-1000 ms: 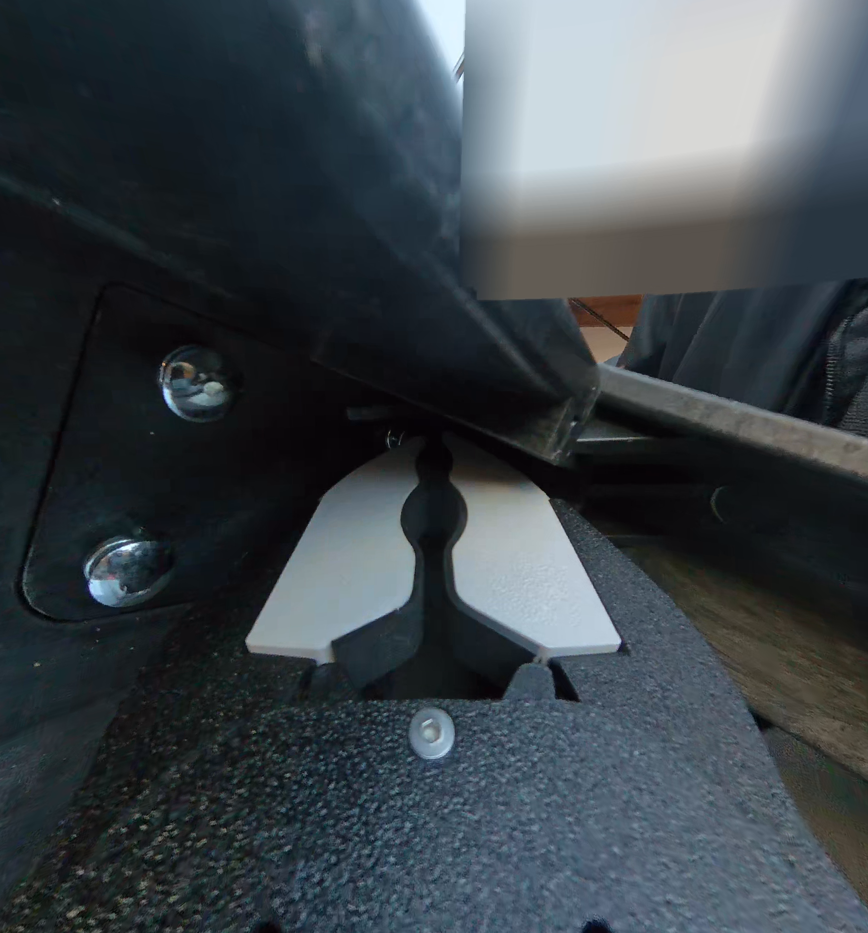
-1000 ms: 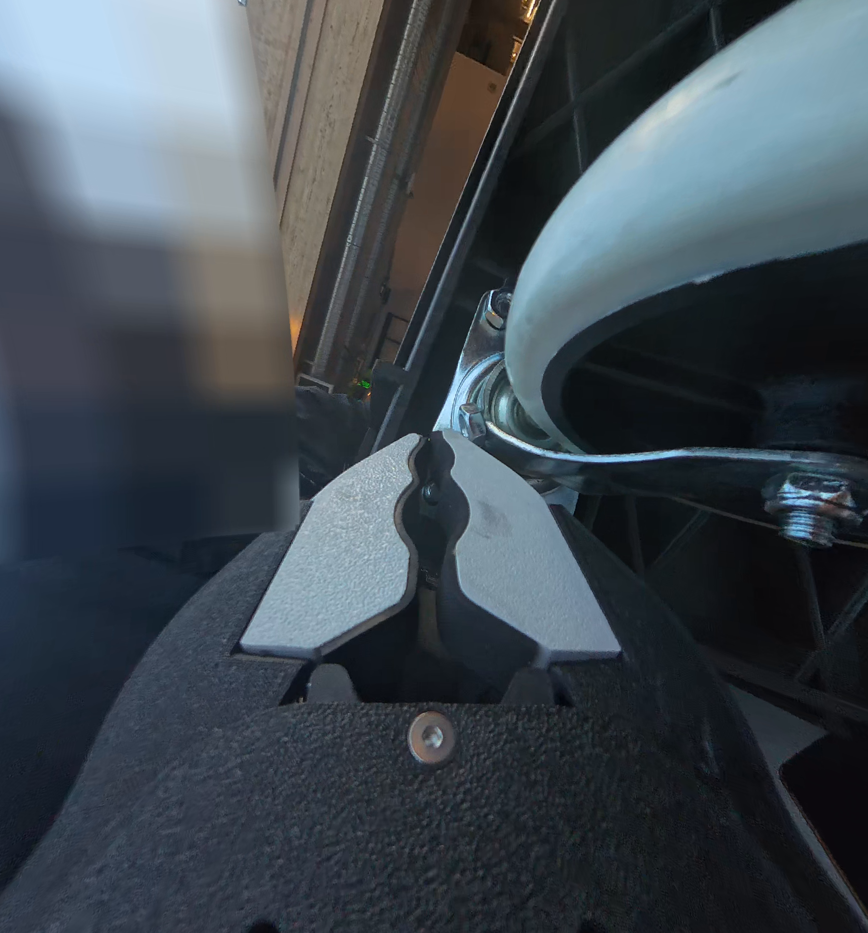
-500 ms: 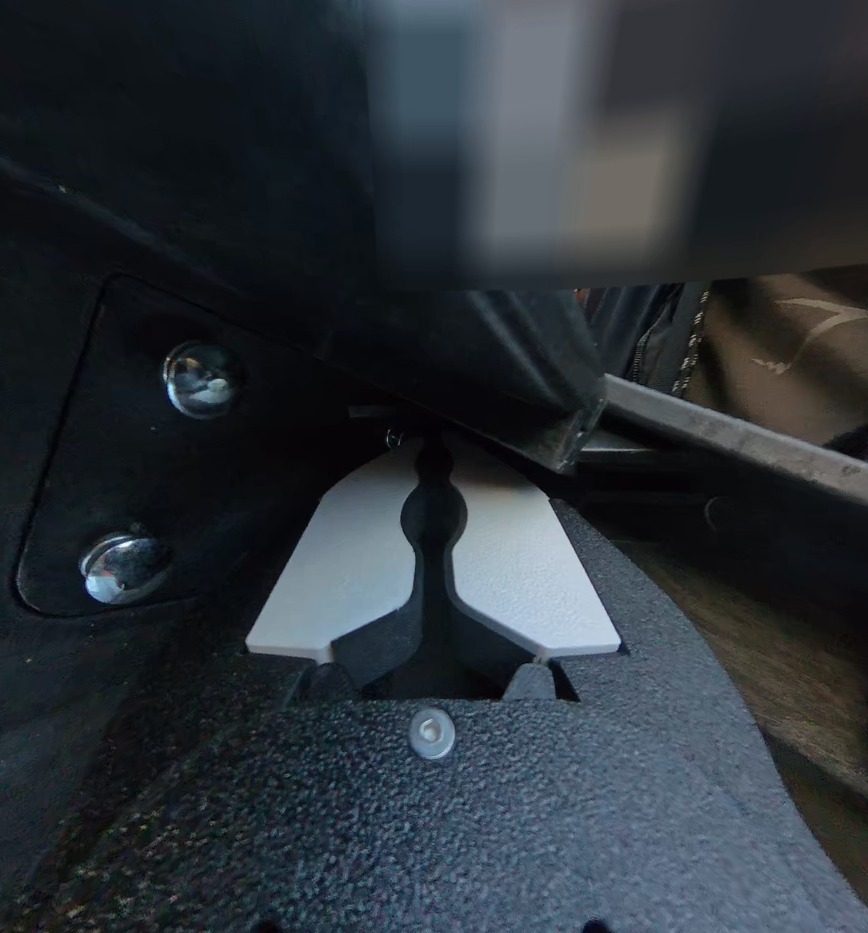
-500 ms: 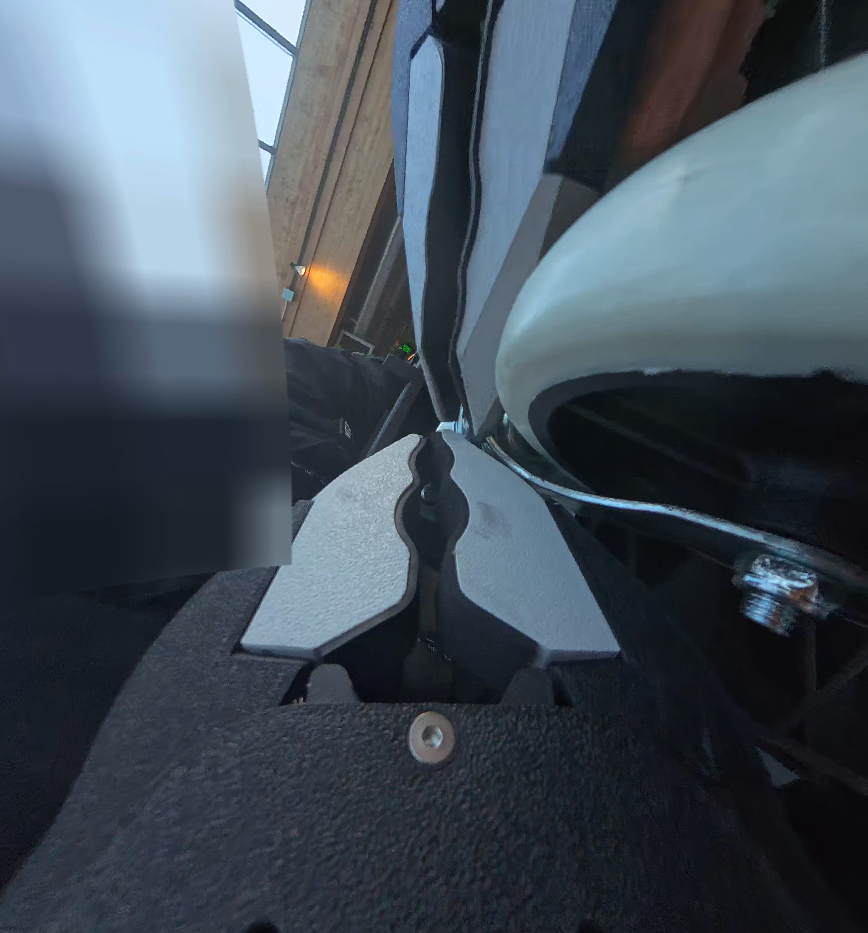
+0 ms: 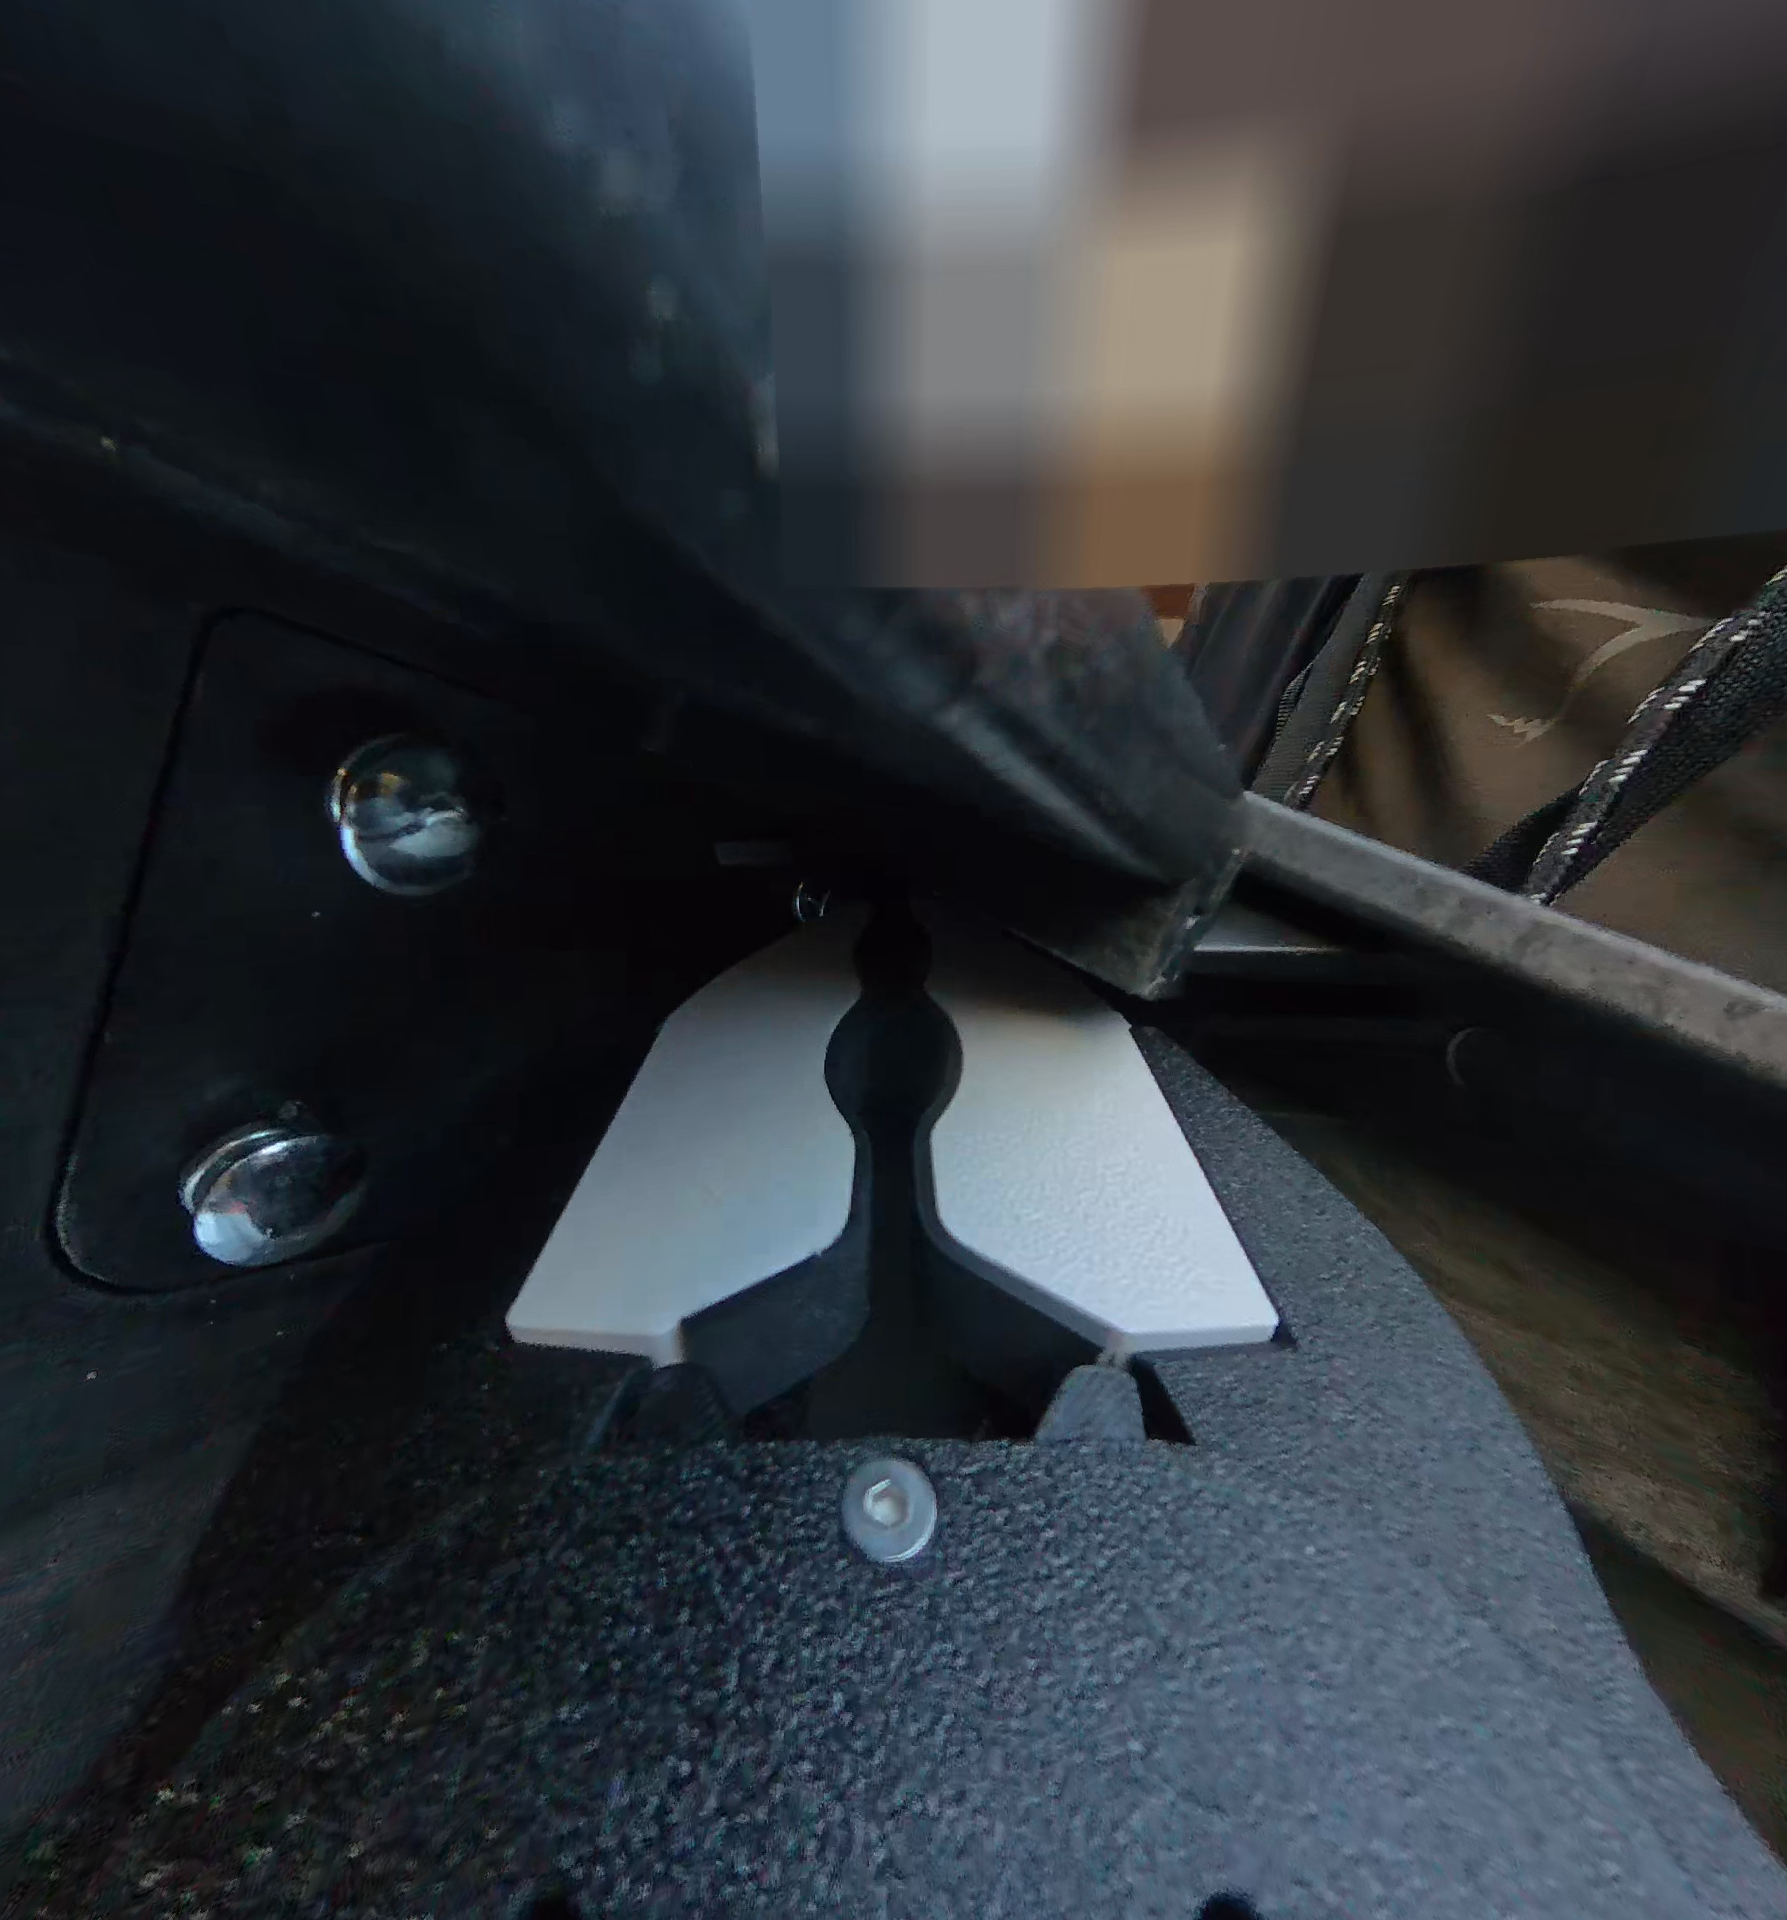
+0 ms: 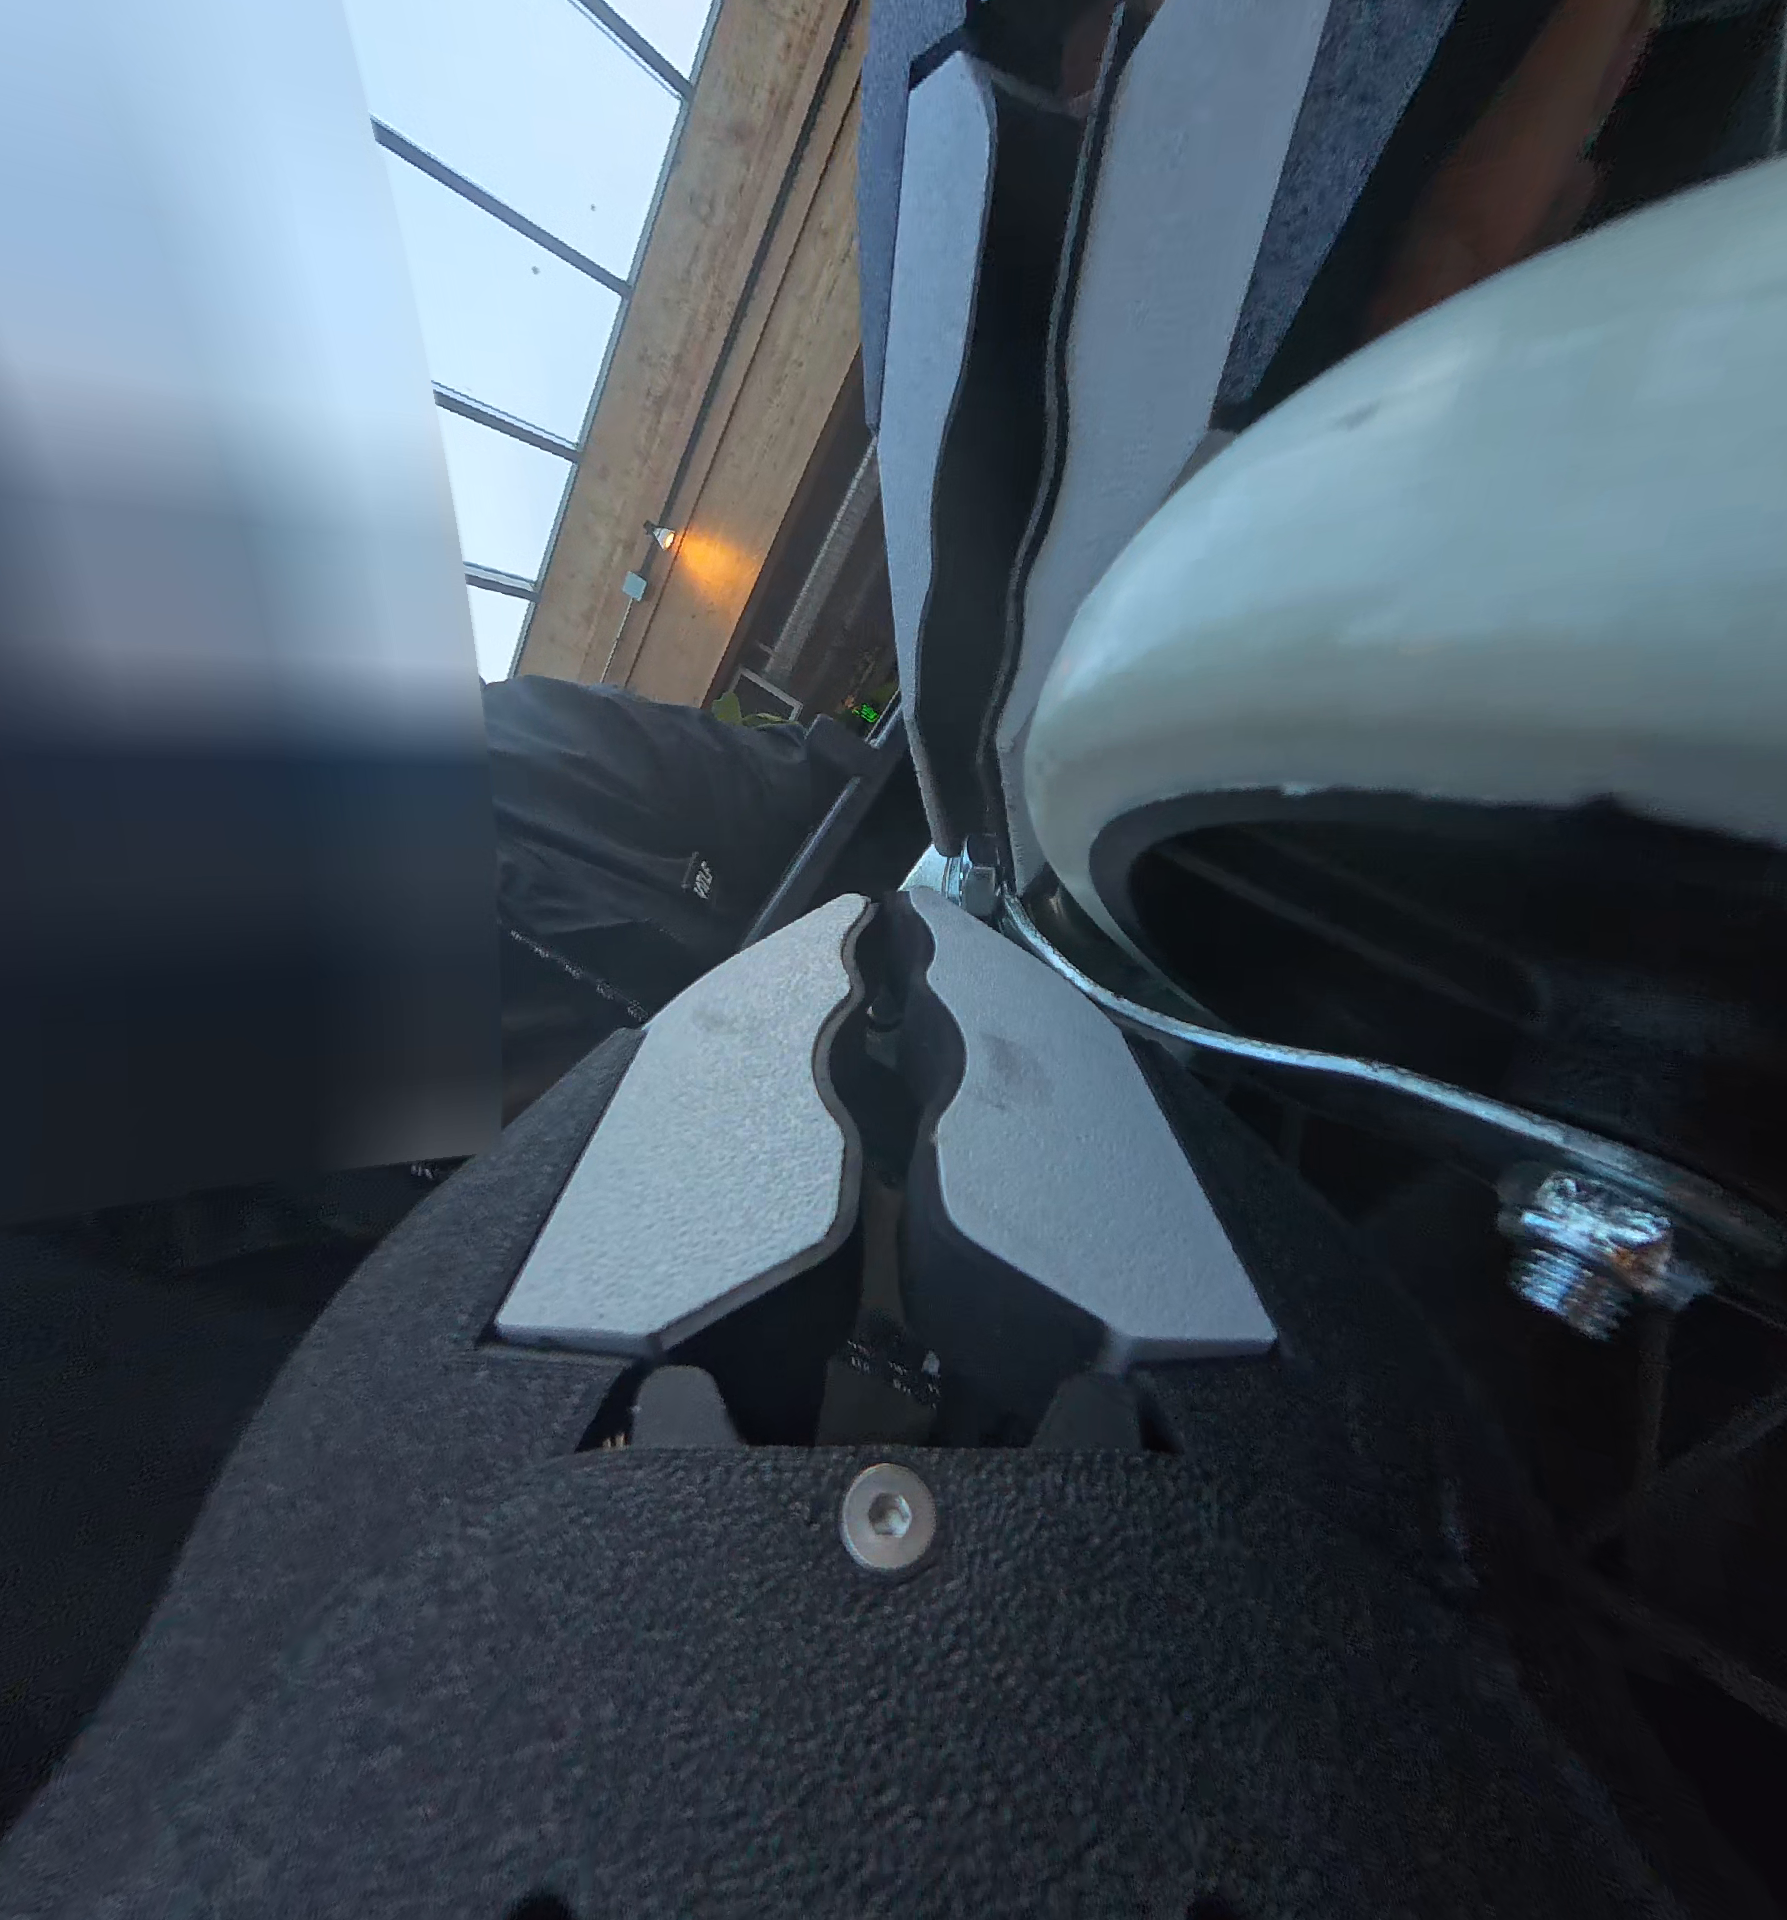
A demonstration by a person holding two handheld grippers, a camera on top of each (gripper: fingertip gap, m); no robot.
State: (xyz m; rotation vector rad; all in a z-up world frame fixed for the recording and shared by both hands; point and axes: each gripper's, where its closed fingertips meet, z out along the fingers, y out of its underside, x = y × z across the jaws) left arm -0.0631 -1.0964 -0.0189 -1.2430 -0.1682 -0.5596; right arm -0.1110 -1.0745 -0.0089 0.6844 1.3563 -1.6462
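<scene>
Your right gripper (image 6: 894, 914), fingers pressed together on nothing, sits just beside the white caster wheel (image 6: 1440, 582) at two o'clock; your left gripper (image 5: 894, 914), likewise closed, noses under a black frame (image 5: 972, 748) at twelve.

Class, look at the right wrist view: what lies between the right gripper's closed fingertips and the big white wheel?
In the right wrist view, a shiny metal bracket curves between the right gripper and the white wheel; whether it touches the gripper is unclear.

Background: a tall timber-clad wall (image 6: 702, 343) carries one lit amber wall lamp (image 6: 665, 537). Beside it, a glazed window (image 6: 515, 301) with dark bars admits pale blue daylight. Below, a worn brownish floor (image 5: 1554, 1382) lies in shadow.
</scene>
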